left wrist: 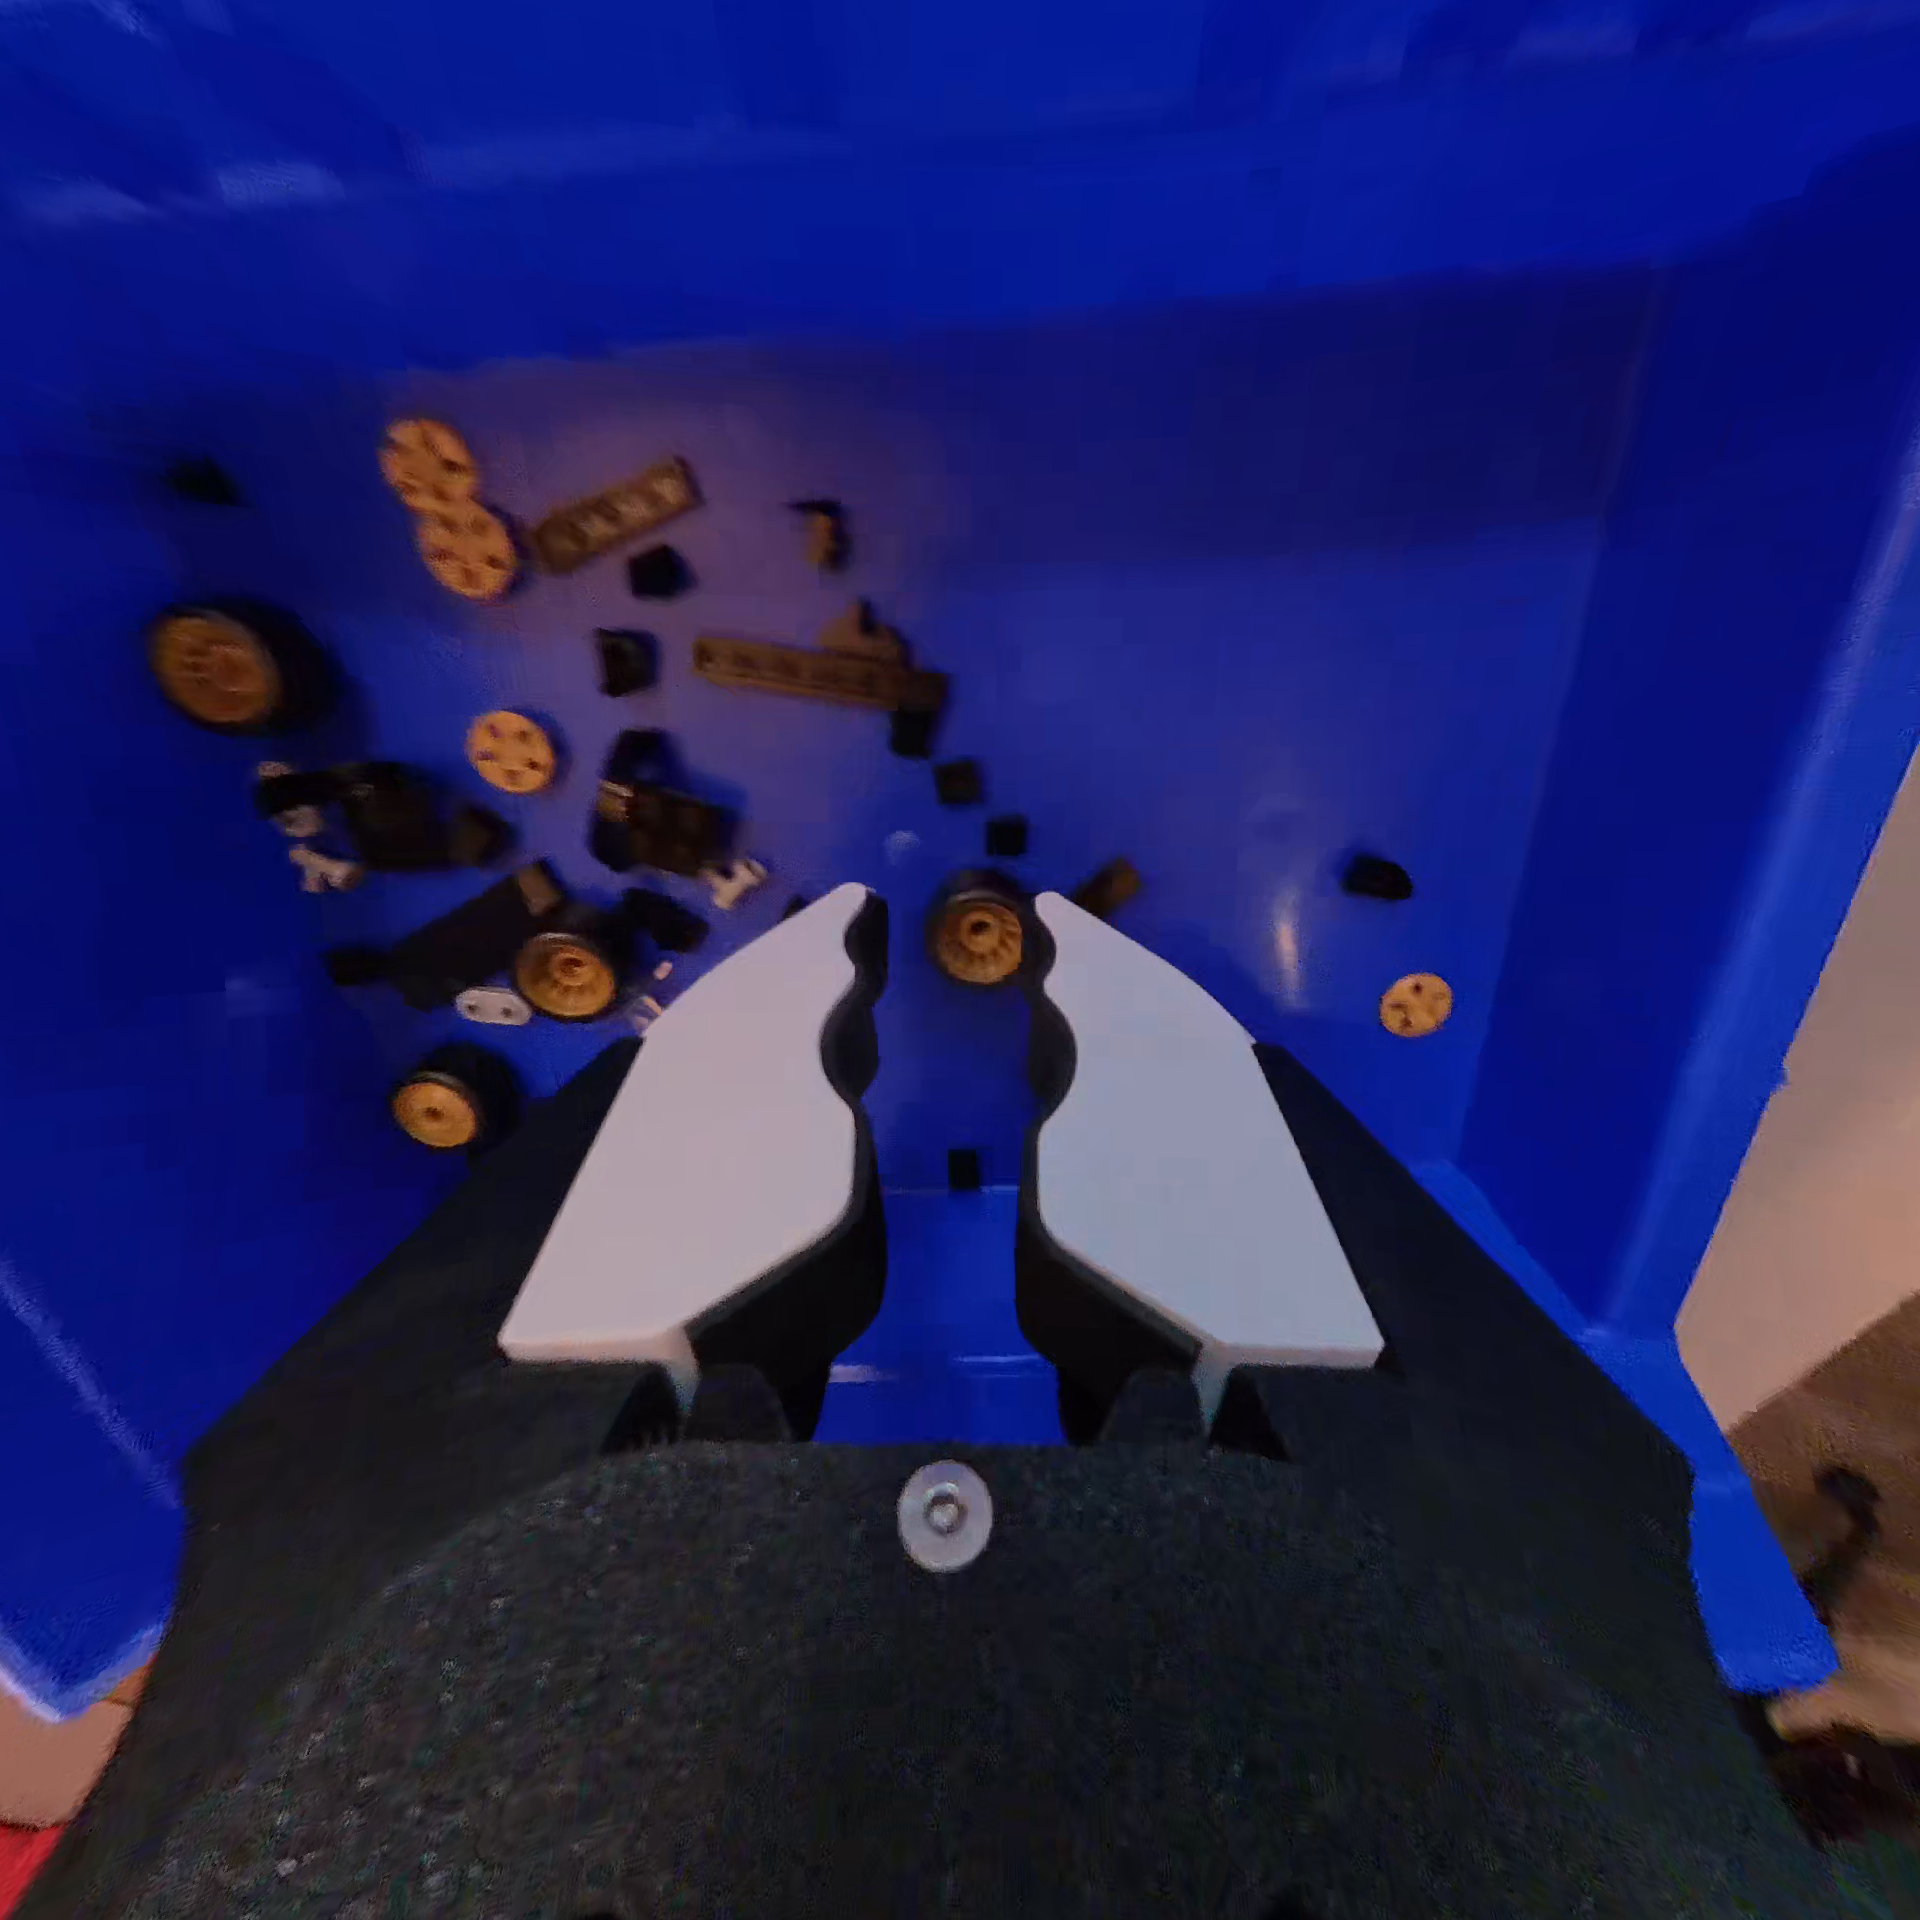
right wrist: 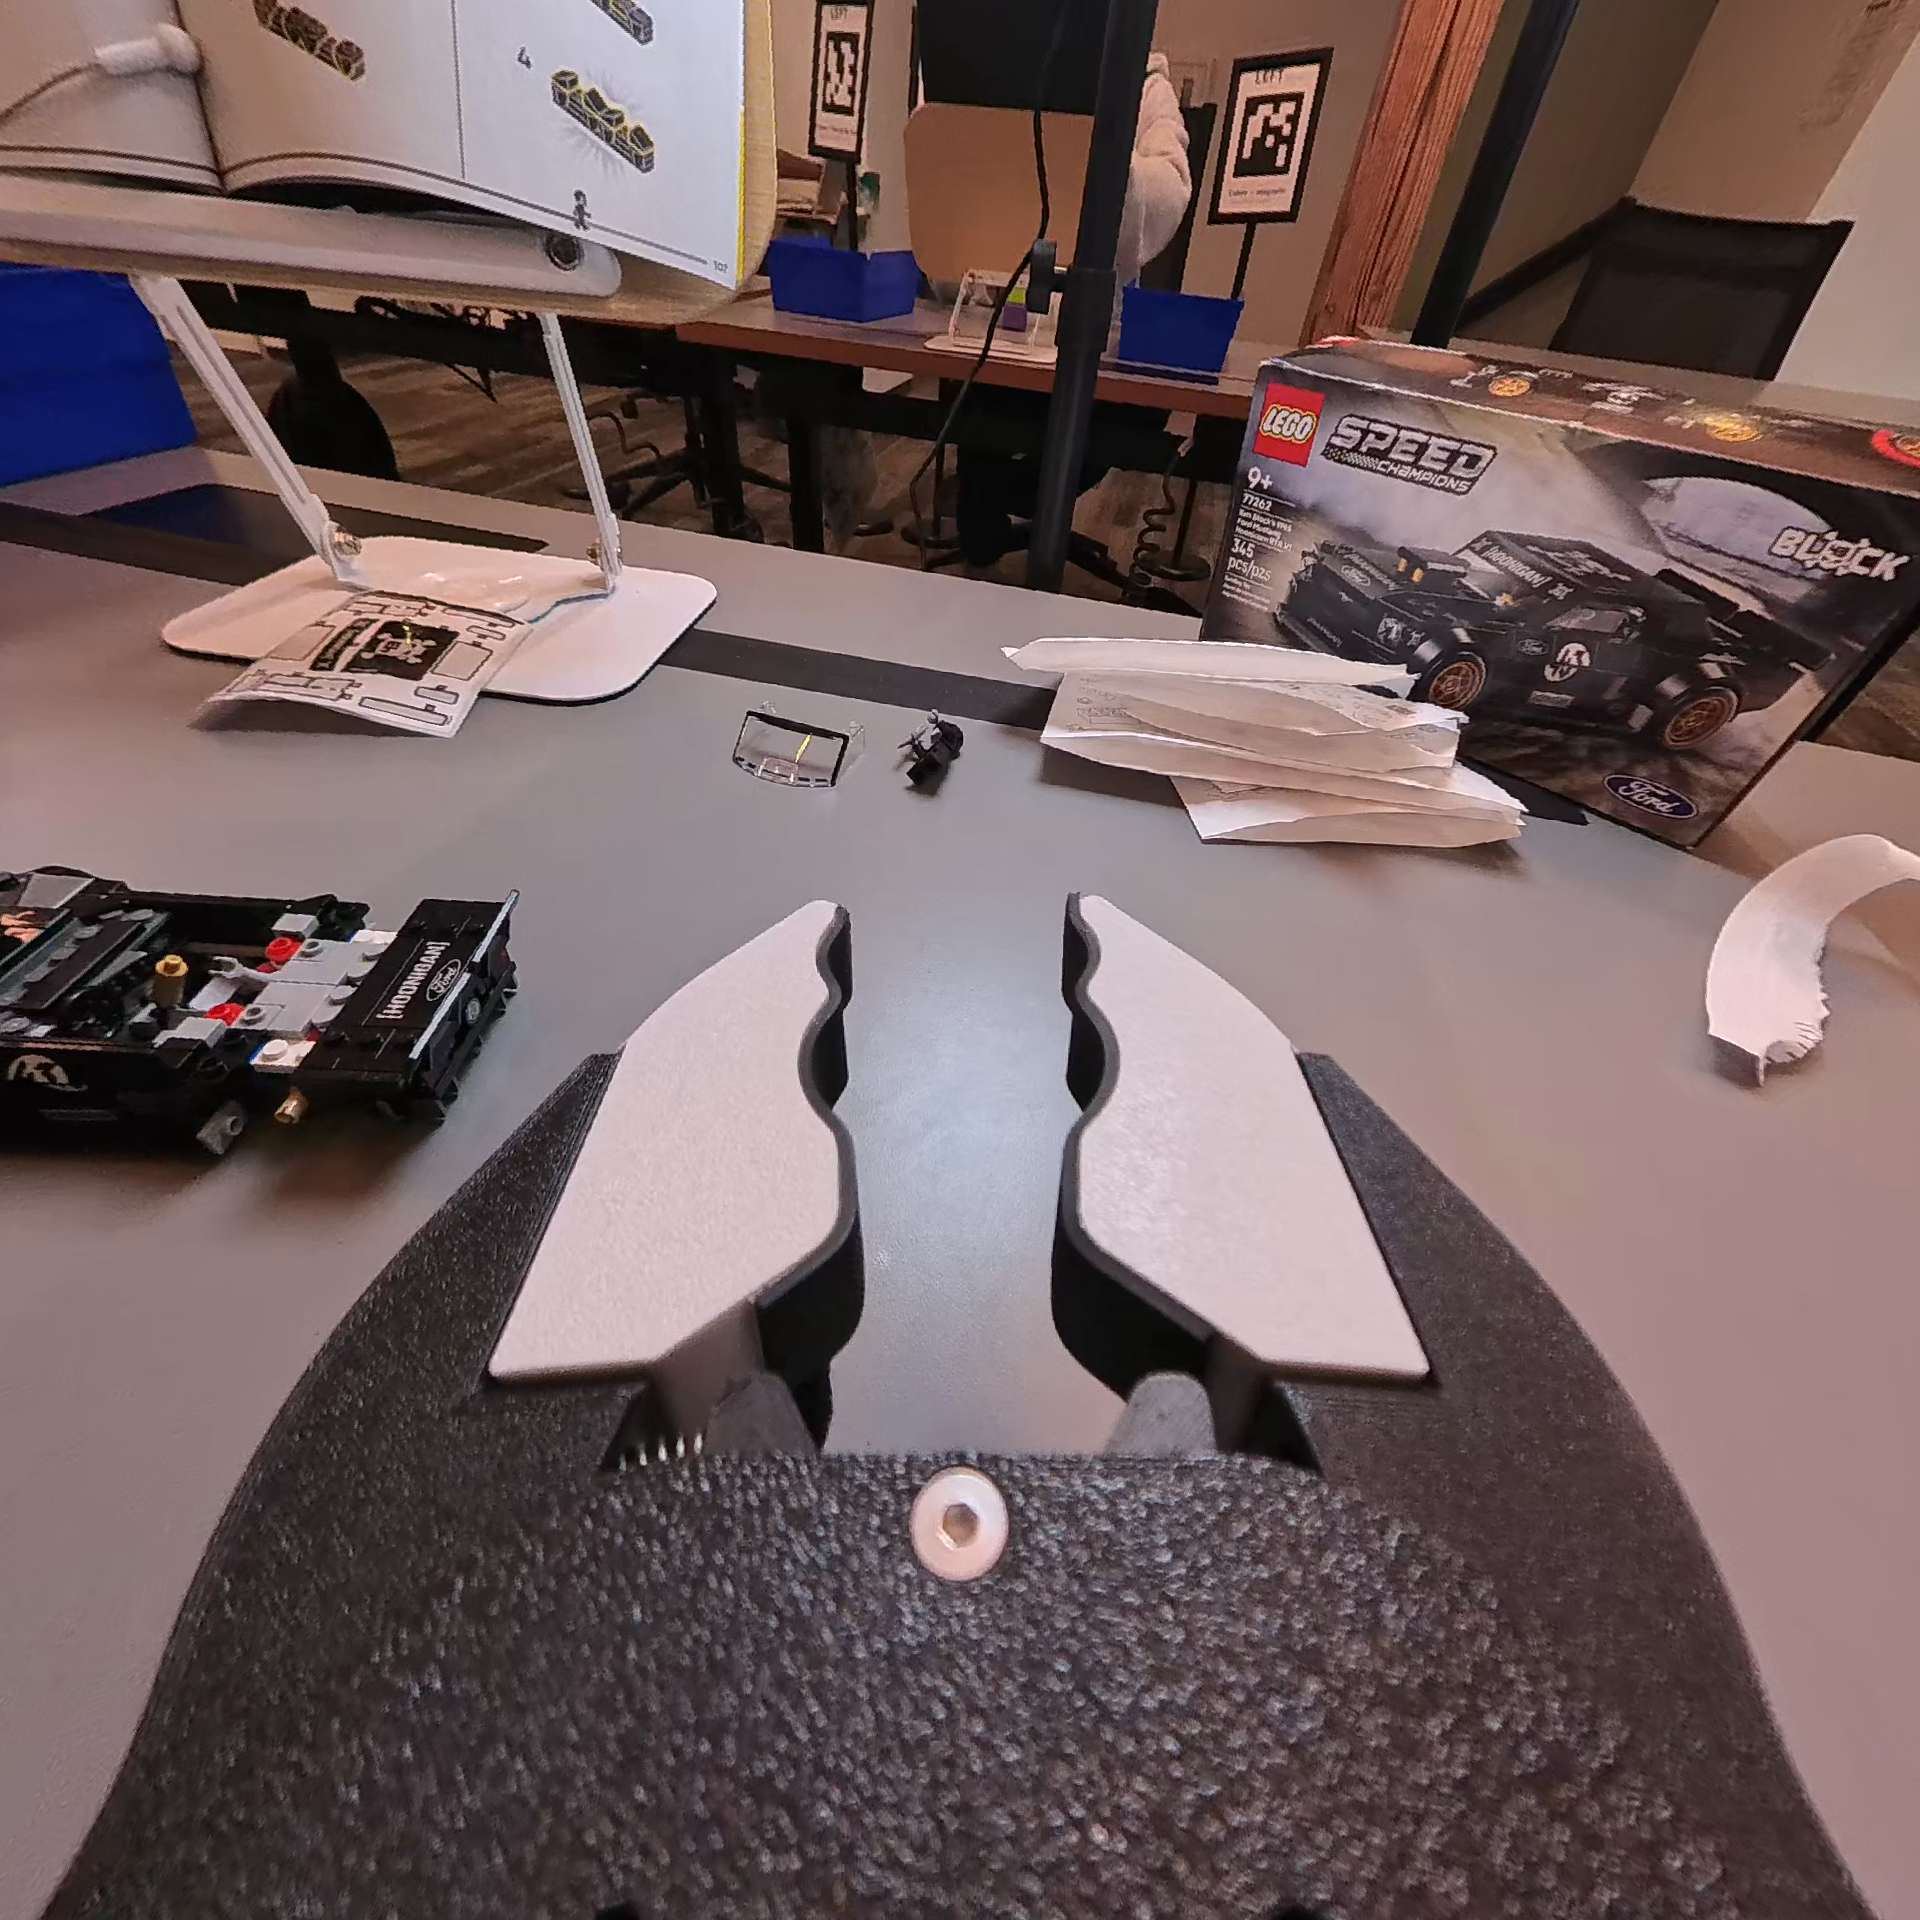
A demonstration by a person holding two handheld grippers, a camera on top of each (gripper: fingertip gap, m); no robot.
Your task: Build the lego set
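My left gripper (left wrist: 954, 904) is open inside a blue bin (left wrist: 1039, 260) of loose pieces. A small gold-hubbed wheel (left wrist: 977, 935) lies just beyond the gap between its fingertips, not held. Several gold discs, wheels and black parts lie scattered to the left, including a larger wheel (left wrist: 223, 667) and a dark long plate (left wrist: 810, 670). My right gripper (right wrist: 954, 914) is open and empty above the grey table (right wrist: 1455, 1039). The partly built black car (right wrist: 239, 1003) sits at its left. A clear windscreen piece (right wrist: 793, 750) and a small black part (right wrist: 932, 750) lie ahead of it.
The set's box (right wrist: 1579, 582) stands at back right with empty paper bags (right wrist: 1278, 738) in front. A white stand (right wrist: 436, 613) holds the open instruction book (right wrist: 468, 114), with a sticker sheet (right wrist: 364, 665) on its base. A torn white paper scrap (right wrist: 1797, 956) lies at right. Left tips to right tips: about 60 centimeters. The dark long plate (left wrist: 810, 670) is about 5 centimeters from my left fingertips.
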